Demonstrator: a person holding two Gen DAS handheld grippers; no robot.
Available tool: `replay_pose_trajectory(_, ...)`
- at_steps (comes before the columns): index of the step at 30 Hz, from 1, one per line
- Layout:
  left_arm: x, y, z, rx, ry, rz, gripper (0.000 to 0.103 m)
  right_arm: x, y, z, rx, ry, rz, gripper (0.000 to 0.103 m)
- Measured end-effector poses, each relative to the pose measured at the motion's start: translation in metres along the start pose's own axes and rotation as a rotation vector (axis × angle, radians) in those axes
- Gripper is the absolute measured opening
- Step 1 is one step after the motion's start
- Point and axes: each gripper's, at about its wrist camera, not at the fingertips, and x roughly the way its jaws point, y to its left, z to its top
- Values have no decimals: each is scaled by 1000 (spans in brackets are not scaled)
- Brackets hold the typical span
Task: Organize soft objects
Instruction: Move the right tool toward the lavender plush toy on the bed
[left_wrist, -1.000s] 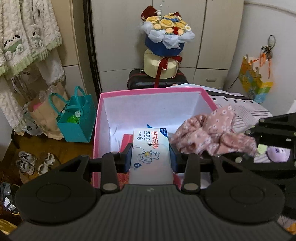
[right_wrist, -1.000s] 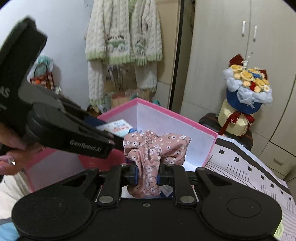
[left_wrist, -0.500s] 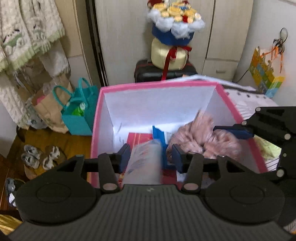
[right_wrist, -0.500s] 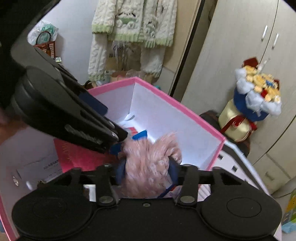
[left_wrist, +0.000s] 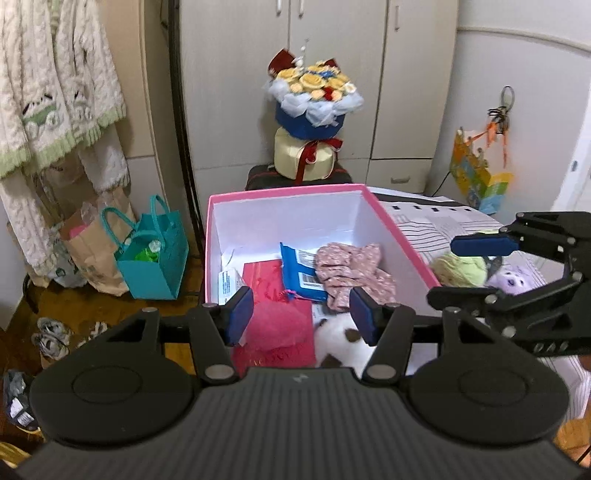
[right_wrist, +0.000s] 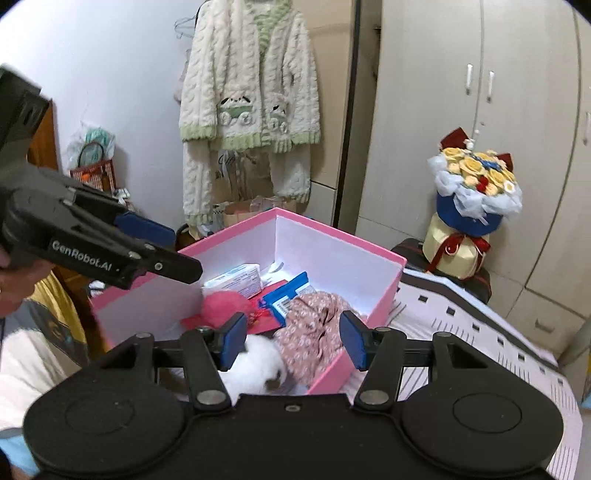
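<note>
A pink box (left_wrist: 288, 191) with white inside walls holds a pink floral cloth (left_wrist: 351, 271), a white tissue pack (left_wrist: 231, 282), a blue packet (left_wrist: 299, 271), a red mesh pouch (left_wrist: 277, 325) and a white plush (left_wrist: 340, 341). My left gripper (left_wrist: 301, 319) is open and empty above the box's near edge. My right gripper (right_wrist: 293, 341) is open and empty above the floral cloth (right_wrist: 314, 332) and white plush (right_wrist: 258, 365). The box (right_wrist: 332, 236) and tissue pack (right_wrist: 236, 280) also show in the right wrist view. The right gripper also appears in the left wrist view (left_wrist: 480, 269), beside the box.
A yellow-green plush (left_wrist: 460, 269) and a purple plush (left_wrist: 511, 280) lie on the striped bed (left_wrist: 424, 221) right of the box. A flower bouquet (left_wrist: 312, 125) stands behind it. A teal bag (left_wrist: 155, 258) and shoes (left_wrist: 51, 336) sit on the floor at left. A knit cardigan (right_wrist: 251, 110) hangs on the wardrobe.
My left gripper opened and dropped the tissue pack into the box. My right gripper opened and dropped the floral cloth into the box. Both grippers have pulled back and up.
</note>
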Motion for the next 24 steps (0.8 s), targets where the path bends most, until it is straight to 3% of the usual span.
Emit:
replay_pose_trajectory(8, -49, -21, -12, 53, -55, -23, 59, -52, 8, -8, 39, -18, 51, 67)
replay_pose_trajectory(18, -92, -54, -27, 128, -54, -65, 62, -97, 17, -21, 37, 2, 77, 76)
replay_pose_trajectory(20, -100, -59, -30, 137, -47, -80, 63, -108, 17, -25, 42, 1, 72, 86)
replay_pose_trajectory(24, -111, -71, -37, 149, -36, -115, 66, -131, 11, -37, 60, -15, 65, 88)
